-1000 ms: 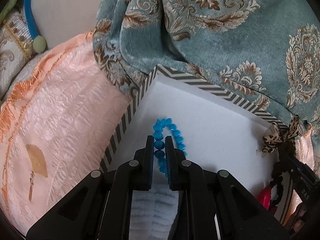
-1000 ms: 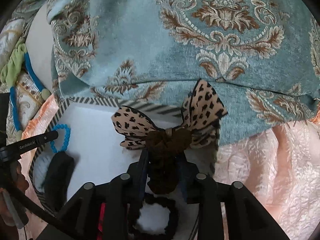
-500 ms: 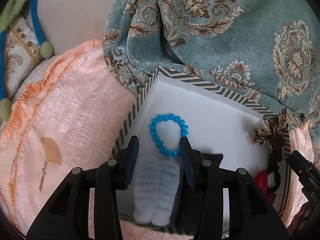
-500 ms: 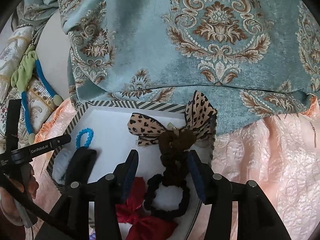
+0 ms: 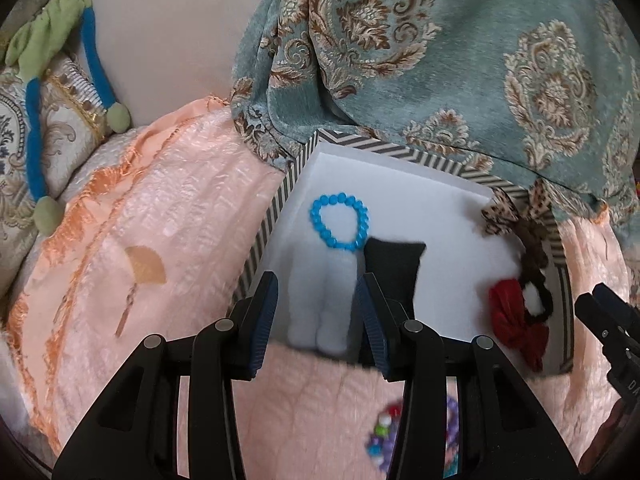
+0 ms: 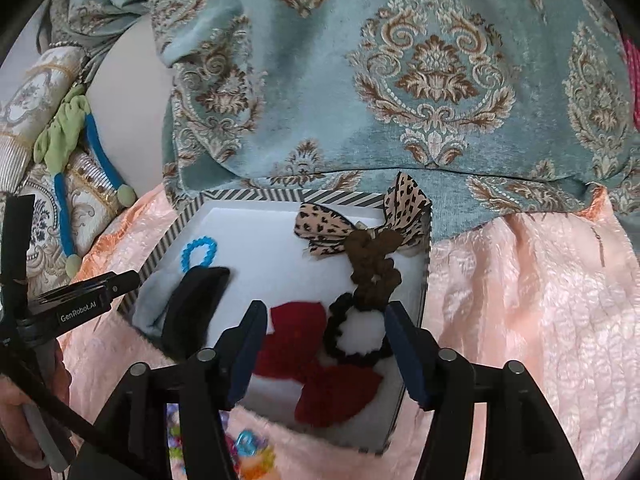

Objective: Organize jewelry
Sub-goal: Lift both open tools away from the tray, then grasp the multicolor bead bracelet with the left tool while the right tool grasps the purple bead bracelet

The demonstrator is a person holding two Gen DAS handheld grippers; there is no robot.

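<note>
A striped box [image 5: 400,150] with a white floor lies on the pink bedspread. A blue bead bracelet [image 5: 339,222] rests in its far left corner, beside a pale blue fuzzy piece [image 5: 320,304] and a black pad [image 5: 394,264]. My left gripper [image 5: 316,300] hangs open over the box's near edge, empty. In the right wrist view a leopard-bow brown scrunchie [image 6: 372,256], a black scrunchie [image 6: 356,336] and a red bow [image 6: 320,372] lie in the box [image 6: 280,196]. My right gripper [image 6: 325,320] is above them, its jaws opening, pads touching nothing.
A teal patterned blanket [image 6: 420,80] drapes behind the box. Pink bedspread [image 5: 140,240] surrounds it. Small colourful beads [image 5: 384,436] lie loose in front of the box. A green and blue soft toy [image 5: 36,80] hangs over a cushion at the left.
Both grippers opened and drew back. The left let go of the blue bracelet and the right let go of the leopard-bow scrunchie; both pieces now lie in the box.
</note>
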